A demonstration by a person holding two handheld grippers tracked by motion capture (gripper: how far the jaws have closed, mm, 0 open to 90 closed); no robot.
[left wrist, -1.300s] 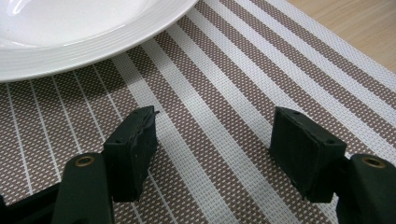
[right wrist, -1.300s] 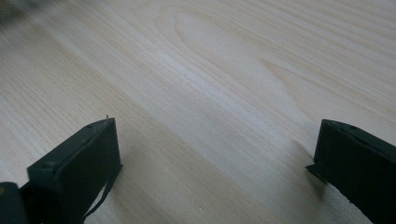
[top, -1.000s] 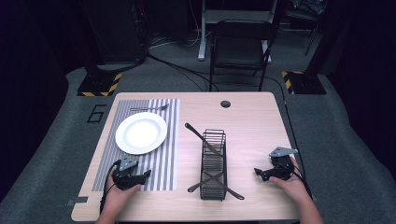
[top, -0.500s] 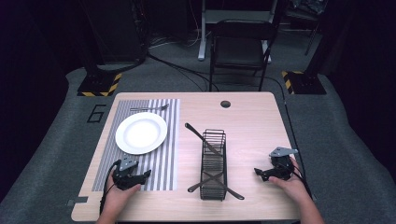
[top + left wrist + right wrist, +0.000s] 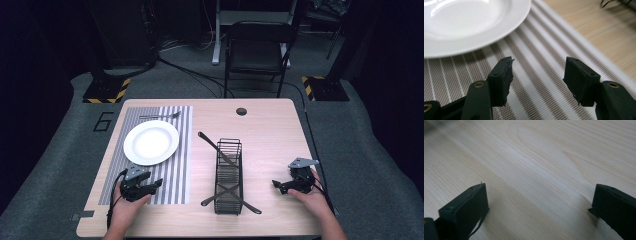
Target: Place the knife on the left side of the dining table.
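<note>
Plate (image 5: 469, 22) cut off at frame edge, left claw (image 5: 537, 77) narrowing, empty

Lab or studio, dark room, floor cables (image 5: 200, 80), hazard-striped stand bases (image 5: 106, 91), lone table (image 5: 270, 130)

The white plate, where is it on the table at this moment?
In the high view, the white plate lies on the striped placemat at the table's left side, just beyond the left tool, with a fork behind it.
</note>
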